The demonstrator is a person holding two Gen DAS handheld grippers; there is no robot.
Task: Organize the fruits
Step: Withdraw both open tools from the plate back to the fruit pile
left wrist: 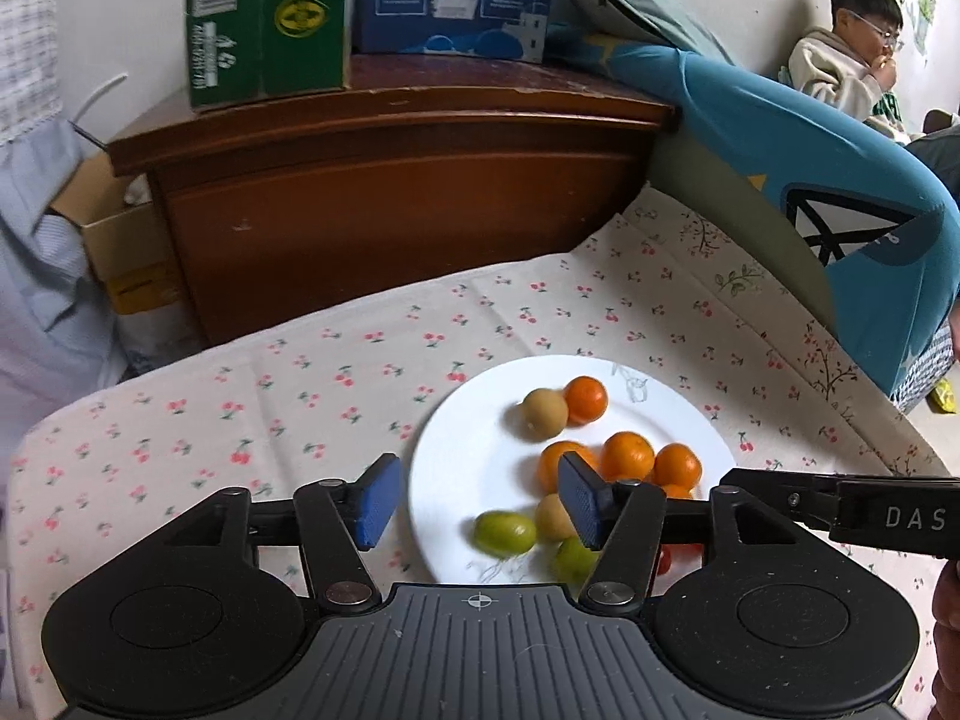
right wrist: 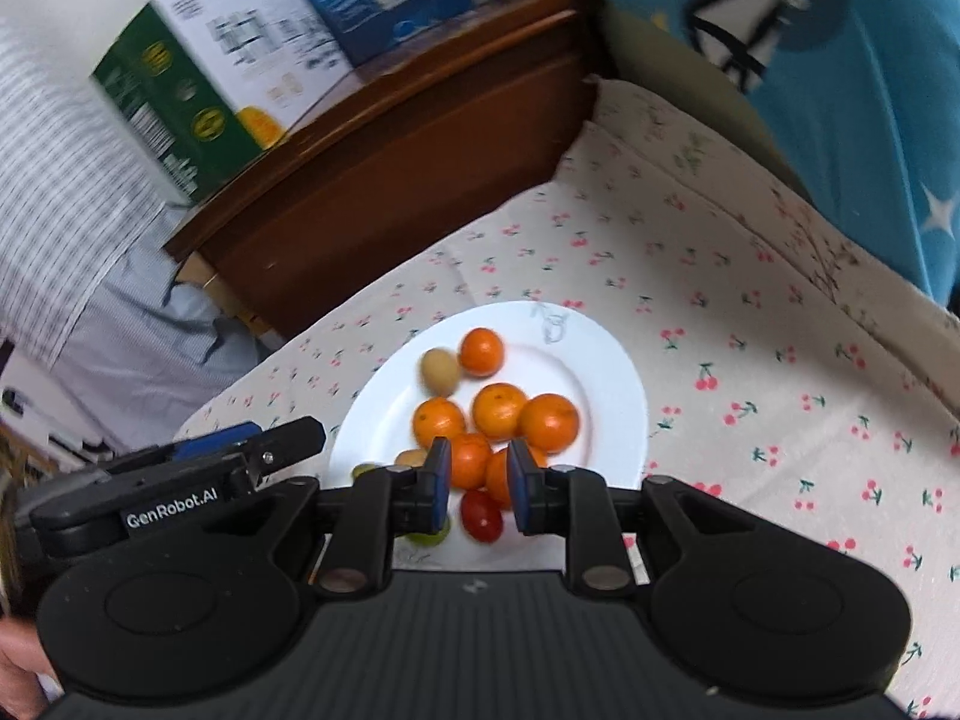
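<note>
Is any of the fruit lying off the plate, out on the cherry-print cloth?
No, every fruit in view, such as the green fruit, sits on the white plate; the cherry-print cloth around it holds none.

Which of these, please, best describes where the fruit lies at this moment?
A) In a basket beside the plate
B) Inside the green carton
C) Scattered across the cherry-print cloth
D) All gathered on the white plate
D: the oranges, the green fruit and the red tomato all lie on the white plate, and no fruit shows on the cherry-print cloth around it.
</note>
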